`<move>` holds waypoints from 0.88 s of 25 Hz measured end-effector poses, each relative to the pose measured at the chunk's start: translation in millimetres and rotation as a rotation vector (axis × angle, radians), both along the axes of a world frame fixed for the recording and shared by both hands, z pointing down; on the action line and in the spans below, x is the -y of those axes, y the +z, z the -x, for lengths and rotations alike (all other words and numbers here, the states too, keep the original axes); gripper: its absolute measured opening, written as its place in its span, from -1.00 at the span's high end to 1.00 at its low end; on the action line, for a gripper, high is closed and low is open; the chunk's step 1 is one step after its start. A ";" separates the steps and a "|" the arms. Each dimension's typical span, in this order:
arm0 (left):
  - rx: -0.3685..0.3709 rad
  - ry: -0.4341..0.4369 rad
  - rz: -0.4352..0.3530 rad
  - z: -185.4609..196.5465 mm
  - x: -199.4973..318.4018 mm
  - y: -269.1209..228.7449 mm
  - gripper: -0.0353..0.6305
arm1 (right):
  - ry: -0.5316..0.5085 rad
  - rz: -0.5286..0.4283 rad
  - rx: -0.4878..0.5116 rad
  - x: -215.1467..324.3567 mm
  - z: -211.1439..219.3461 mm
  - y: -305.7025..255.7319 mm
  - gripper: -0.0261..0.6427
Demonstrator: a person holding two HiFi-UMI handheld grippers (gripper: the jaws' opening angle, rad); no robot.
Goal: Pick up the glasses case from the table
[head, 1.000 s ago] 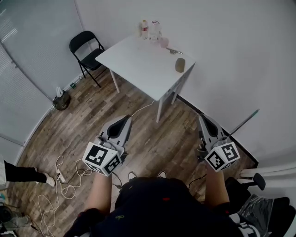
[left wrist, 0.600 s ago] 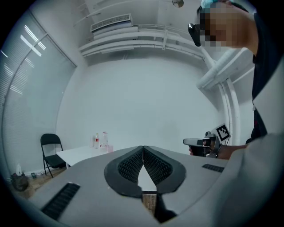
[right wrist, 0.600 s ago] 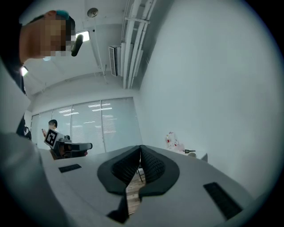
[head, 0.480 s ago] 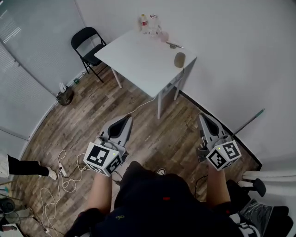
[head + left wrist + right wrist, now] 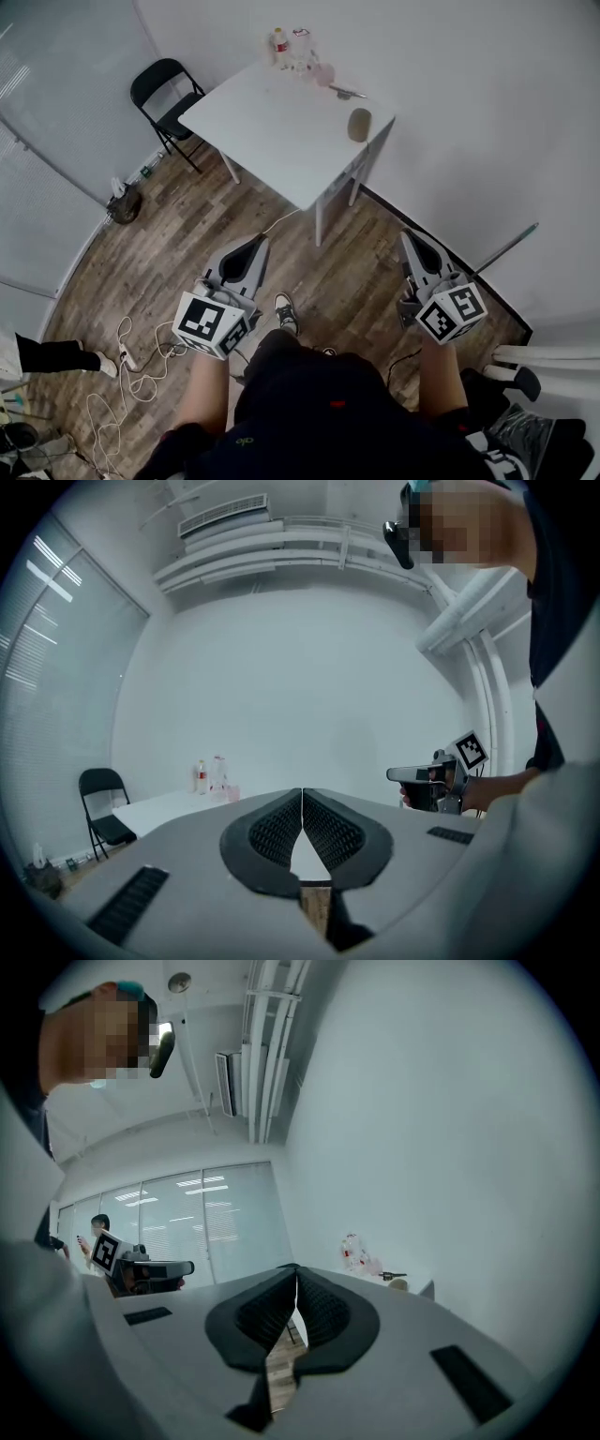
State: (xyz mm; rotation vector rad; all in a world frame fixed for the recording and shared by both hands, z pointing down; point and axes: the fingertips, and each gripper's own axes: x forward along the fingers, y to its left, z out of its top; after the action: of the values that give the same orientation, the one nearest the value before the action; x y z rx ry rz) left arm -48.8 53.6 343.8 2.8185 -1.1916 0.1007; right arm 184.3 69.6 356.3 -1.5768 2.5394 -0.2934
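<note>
Gripping nothing with left gripper (image 5: 255, 242) or right gripper (image 5: 410, 236), jaws pressed together on both. Well apart from the glasses case (image 5: 359, 125) lying by the table's (image 5: 272, 131) right corner.

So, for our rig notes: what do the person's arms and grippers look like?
The left gripper and right gripper are grey, tapering wedges with black ribbed pads, each backed by a white marker cube printed with black squares. Forearms unsleeved; black top.

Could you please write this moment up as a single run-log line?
stage: before reach | left gripper: shut, empty | right gripper: shut, empty | glasses case: on table, untouched
</note>
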 end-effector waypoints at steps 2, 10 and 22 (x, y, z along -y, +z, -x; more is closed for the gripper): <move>-0.007 0.010 0.002 0.0 22.0 1.3 0.82 | 0.010 0.002 -0.013 19.0 1.4 1.9 0.86; -0.022 0.068 0.027 15.3 123.9 7.0 0.82 | 0.052 0.037 -0.040 113.6 25.4 3.5 0.86; -0.042 0.145 0.055 71.6 241.0 14.6 0.82 | 0.086 0.063 -0.177 218.4 100.6 -1.5 0.86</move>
State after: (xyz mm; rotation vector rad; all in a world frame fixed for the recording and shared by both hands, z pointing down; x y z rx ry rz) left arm -120.3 -187.4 358.4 2.8407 -0.9605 0.0815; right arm 83.7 -148.8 354.8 -1.8045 2.6051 -0.2355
